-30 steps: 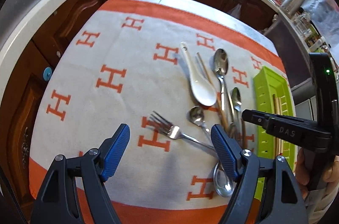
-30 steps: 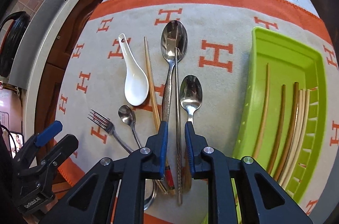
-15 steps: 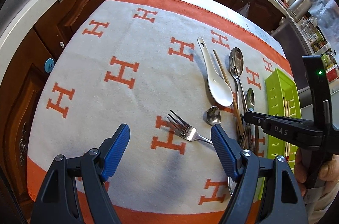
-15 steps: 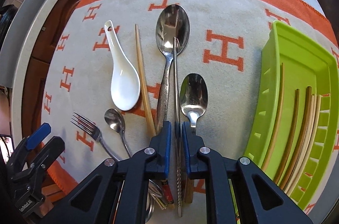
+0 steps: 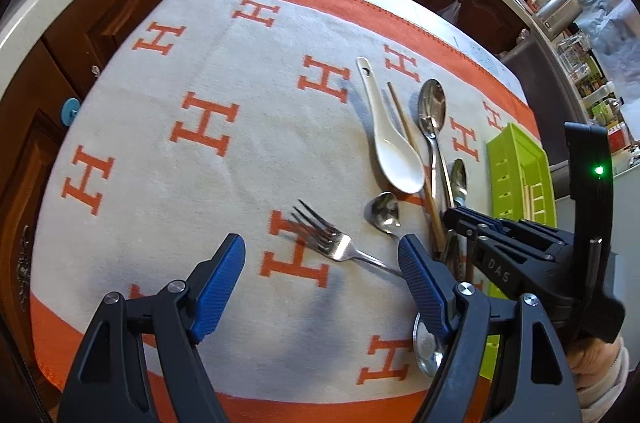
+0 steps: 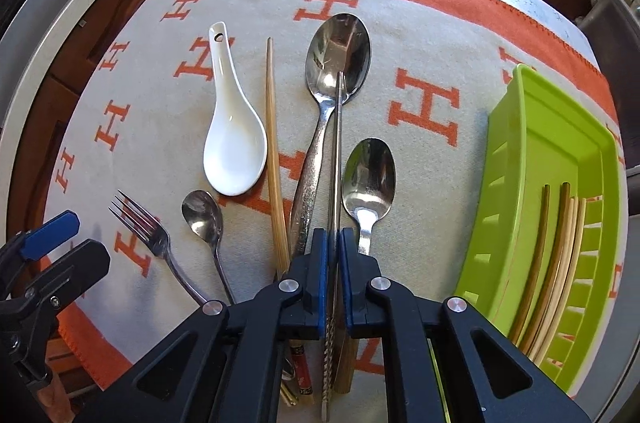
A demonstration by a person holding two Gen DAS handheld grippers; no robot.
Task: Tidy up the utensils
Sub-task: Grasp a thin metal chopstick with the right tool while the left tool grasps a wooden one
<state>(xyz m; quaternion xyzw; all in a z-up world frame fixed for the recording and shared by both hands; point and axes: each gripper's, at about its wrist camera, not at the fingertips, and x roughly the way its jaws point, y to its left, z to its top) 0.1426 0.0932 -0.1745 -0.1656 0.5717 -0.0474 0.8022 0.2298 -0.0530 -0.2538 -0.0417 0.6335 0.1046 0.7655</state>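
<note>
1. The right gripper (image 6: pixel 333 255) is pinched on the metal chopstick (image 6: pixel 338 127) (near its handle end), which lies among the spoons left of the green tray (image 6: pixel 516 159).
2. Lift level, so the tip clears the large spoon (image 6: pixel 338 59).
3. Its long axis runs near to far, tip pointing far.
4. The left gripper (image 5: pixel 322 275) hangs spread wide above the fork (image 5: pixel 326 241).

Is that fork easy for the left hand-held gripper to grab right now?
Probably yes. The left hand-held gripper is open, hanging just over the fork; nothing lies across its tines, though its handle end runs beneath the right-hand finger.
</note>
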